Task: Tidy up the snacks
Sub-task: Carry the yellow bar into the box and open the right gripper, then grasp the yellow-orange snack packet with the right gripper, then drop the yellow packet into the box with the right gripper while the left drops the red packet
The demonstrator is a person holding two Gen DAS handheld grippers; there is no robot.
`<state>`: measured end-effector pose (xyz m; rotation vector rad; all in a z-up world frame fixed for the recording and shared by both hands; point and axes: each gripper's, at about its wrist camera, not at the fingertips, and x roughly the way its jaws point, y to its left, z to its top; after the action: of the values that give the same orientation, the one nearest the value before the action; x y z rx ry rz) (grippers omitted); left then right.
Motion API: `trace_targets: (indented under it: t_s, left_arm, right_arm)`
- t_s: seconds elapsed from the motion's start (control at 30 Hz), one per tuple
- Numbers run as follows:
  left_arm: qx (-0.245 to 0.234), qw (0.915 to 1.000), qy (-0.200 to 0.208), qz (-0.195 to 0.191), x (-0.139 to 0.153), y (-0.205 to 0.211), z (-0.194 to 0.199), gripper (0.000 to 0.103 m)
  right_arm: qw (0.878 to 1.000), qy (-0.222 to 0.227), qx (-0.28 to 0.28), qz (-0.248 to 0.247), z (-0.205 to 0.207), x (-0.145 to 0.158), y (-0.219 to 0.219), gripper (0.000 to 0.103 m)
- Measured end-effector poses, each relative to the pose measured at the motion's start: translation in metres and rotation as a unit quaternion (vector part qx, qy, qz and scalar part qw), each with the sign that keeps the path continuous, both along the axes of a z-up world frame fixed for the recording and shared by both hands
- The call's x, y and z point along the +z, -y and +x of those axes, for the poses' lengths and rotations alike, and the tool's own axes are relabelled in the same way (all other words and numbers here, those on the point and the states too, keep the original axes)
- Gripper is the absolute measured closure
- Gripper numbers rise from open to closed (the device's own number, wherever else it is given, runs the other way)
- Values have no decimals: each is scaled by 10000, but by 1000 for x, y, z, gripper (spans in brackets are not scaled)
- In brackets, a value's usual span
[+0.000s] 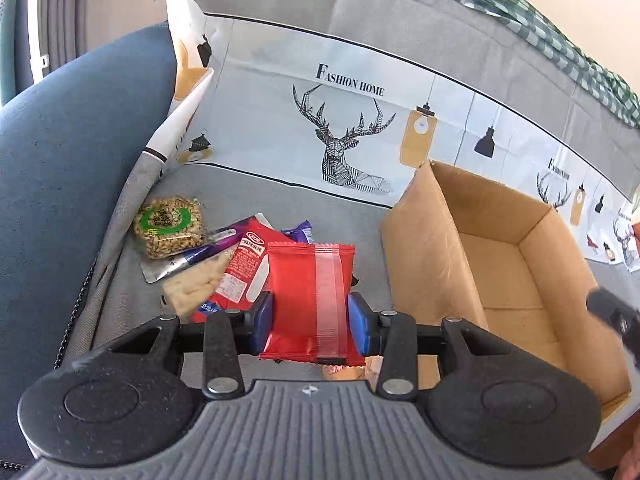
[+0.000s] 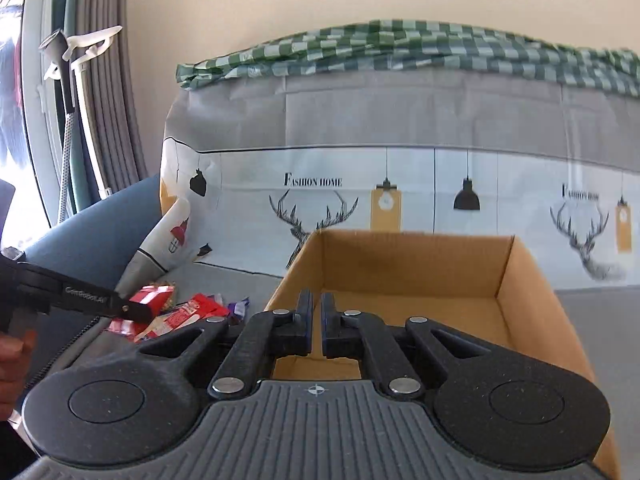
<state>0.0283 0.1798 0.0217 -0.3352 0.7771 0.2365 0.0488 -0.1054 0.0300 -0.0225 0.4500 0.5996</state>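
Left claw (image 1: 310, 316) is pinching a red snack packet (image 1: 308, 292) between its blue pads. Right claw (image 2: 316, 320) is hanging nearly closed, holding nothing, over the cardboard box (image 2: 520, 292).

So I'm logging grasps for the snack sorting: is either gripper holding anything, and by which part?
The left gripper holds the red snack packet, pads pressed on its two long side edges. The right gripper holds nothing, jaws nearly closed over the cardboard box.

A red snack packet (image 1: 310, 300) with a see-through strip is pinched between blue pads. Behind it lie a bag of nuts (image 1: 170, 226), a cracker pack (image 1: 192, 288), a red wrapper (image 1: 240, 272) and maybe a purple one (image 1: 302, 230). The open cardboard box (image 1: 500, 256) sits to the right.
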Motion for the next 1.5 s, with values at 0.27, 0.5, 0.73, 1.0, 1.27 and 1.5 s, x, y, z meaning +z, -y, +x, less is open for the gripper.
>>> trace_targets:
  t_s: [0.27, 0.5, 0.73, 1.0, 1.27, 1.5]
  left_arm:
    - [451, 9989, -44, -82, -2, -29, -12, 59]
    - [597, 9980, -126, -145, -3, -51, -26, 59]
    - [668, 9974, -217, -189, -5, -69, -36, 59]
    - [619, 9976, -217, -206, -5, -72, -38, 59]
    - [555, 9980, -231, -190, -5, -66, -35, 59]
    - [576, 9978, -287, -161, -7, -62, -34, 59]
  right_arm:
    - [9855, -55, 1546, -699, -65, -28, -87, 84]
    - [9784, -1585, 1155, -654, -74, -81, -150, 48]
    - [9693, -2438, -276, -125, -44, -104, -157, 20]
    - [9500, -2928, -1058, -225, -25, -135, -169, 27]
    - [9567, -2716, -779, -705, -31, -134, -167, 77]
    - [9714, -2216, -149, -840, -46, -106, -157, 85]
